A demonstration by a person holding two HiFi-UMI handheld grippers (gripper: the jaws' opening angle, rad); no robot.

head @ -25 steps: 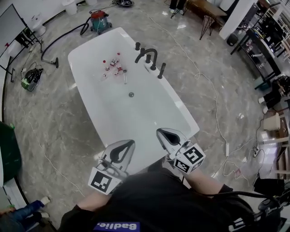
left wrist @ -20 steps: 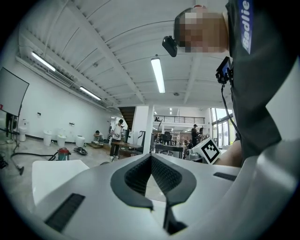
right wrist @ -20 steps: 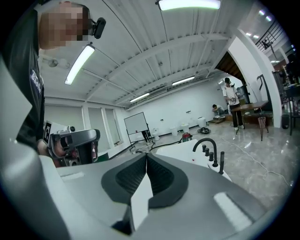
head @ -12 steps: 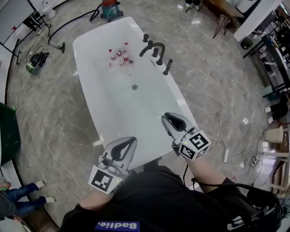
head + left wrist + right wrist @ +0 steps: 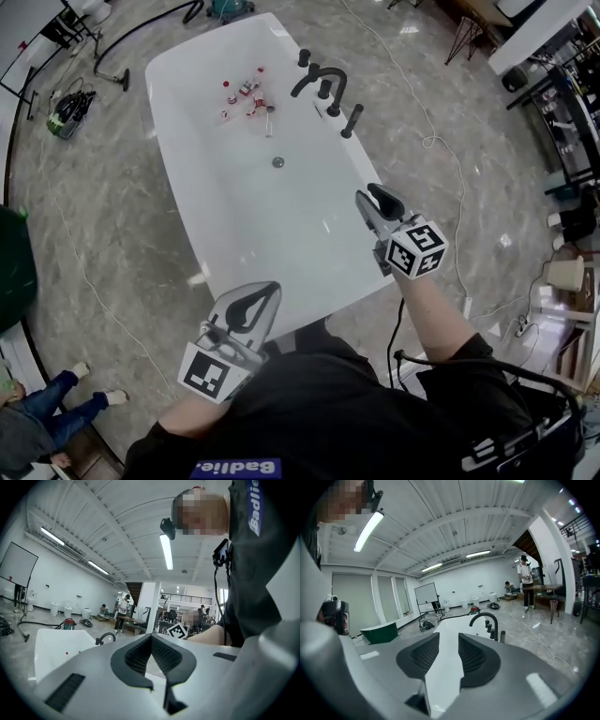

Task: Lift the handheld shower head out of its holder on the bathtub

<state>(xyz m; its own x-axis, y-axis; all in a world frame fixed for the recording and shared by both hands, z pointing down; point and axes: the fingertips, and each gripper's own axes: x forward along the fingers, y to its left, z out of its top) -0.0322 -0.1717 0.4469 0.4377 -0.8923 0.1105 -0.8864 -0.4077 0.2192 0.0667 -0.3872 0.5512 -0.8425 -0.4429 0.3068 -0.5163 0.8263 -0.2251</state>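
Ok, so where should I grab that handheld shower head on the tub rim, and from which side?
Take the shower head around its slim black upper shaft. It stands nearly upright on the bathtub rim, so come in level from the near side, then lift. The right gripper, its jaws opening with nothing between them, is closest.

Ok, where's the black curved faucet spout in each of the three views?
Head view: faucet spout, top centre, on the right rim of the white bathtub.
Left gripper view: left of centre, slightly below mid-height.
Right gripper view: right of centre, about mid-height.
Shared landmark: the white bathtub.
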